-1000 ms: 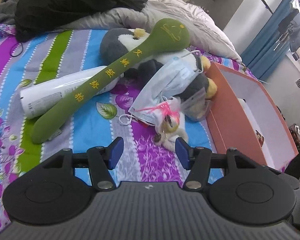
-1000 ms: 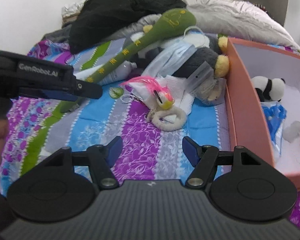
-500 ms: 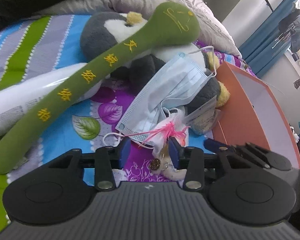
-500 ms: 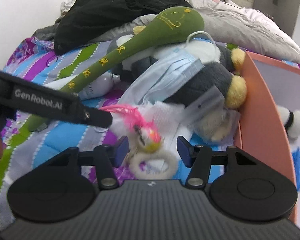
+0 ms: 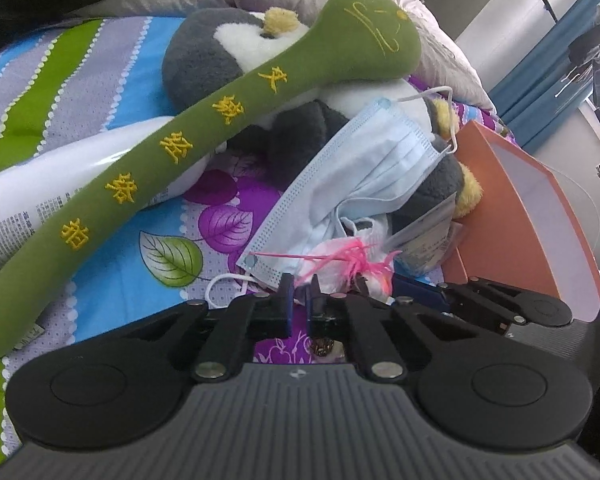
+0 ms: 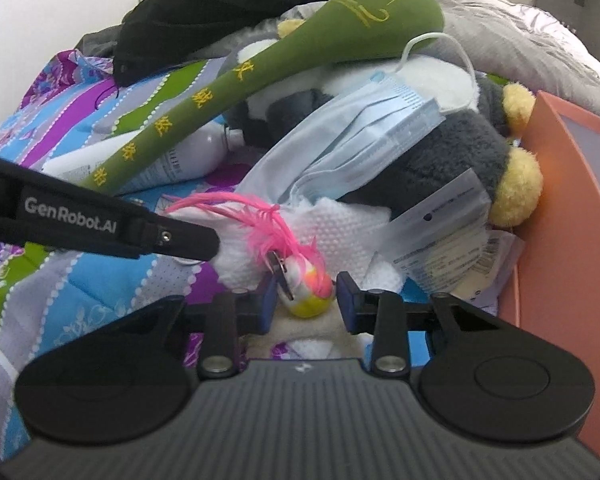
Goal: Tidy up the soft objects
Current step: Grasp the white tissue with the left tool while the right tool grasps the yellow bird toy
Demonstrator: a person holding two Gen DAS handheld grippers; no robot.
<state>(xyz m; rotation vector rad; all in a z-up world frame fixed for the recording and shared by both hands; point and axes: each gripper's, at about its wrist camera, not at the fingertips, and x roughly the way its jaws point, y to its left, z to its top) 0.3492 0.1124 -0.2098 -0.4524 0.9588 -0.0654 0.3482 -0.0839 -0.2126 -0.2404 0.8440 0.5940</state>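
Both grippers have dropped onto the near pile: left gripper [image 5: 299, 289] has pinched shut on the mask [image 5: 364, 184] edge, right gripper [image 6: 305, 293] is closing around the feathered toy [image 6: 300, 276], box [image 6: 568, 208] just right.

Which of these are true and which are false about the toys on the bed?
1. The green plush stick lies across the penguin plush. True.
2. The blue face mask is inside the orange box. False: it is draped over the penguin plush, outside the box.
3. The pink-feathered toy sits between the right gripper's closing jaws. True.
4. The left gripper is wide open. False: its jaws are nearly together.
5. The white bottle stands upright. False: it lies on its side under the green stick.
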